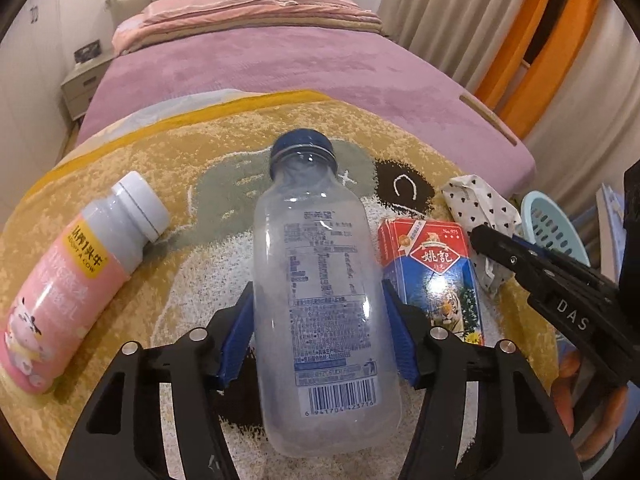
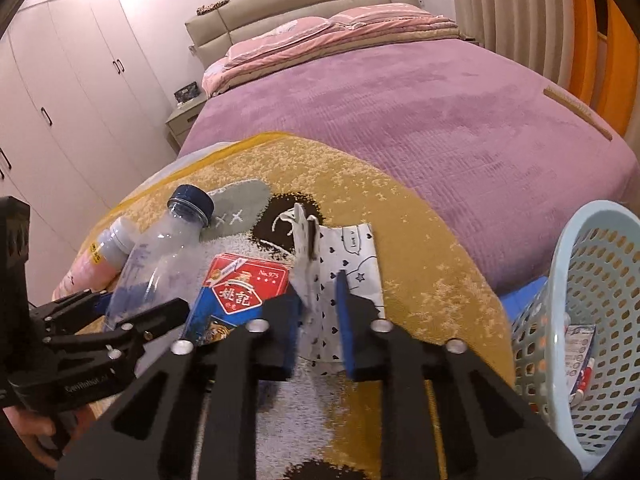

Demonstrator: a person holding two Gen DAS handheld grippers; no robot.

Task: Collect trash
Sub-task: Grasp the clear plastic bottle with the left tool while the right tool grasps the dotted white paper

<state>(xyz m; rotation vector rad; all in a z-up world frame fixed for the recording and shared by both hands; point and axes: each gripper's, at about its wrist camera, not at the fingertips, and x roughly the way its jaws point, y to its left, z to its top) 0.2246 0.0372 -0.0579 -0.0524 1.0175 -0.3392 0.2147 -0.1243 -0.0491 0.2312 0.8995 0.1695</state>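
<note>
A clear empty bottle [image 1: 316, 240] with a blue cap lies on the yellow patterned mat [image 1: 200, 152]. My left gripper [image 1: 318, 290] is shut on it, one blue pad against each side of its body. To its right lies a red and blue card box [image 1: 436, 272] with a tiger picture. Beyond the box is a crumpled white wrapper [image 2: 344, 248] printed with black hearts. My right gripper [image 2: 318, 292] is shut on the wrapper, which fills the narrow gap between its pads. A pink milk bottle [image 1: 80, 280] with a white cap lies at the left.
A pale blue perforated basket [image 2: 592, 280] stands at the right edge of the mat, with a small carton [image 2: 580, 360] inside. The mat lies on a bed with a purple cover [image 2: 440, 120]. A hand [image 2: 32, 432] holds the left gripper's handle.
</note>
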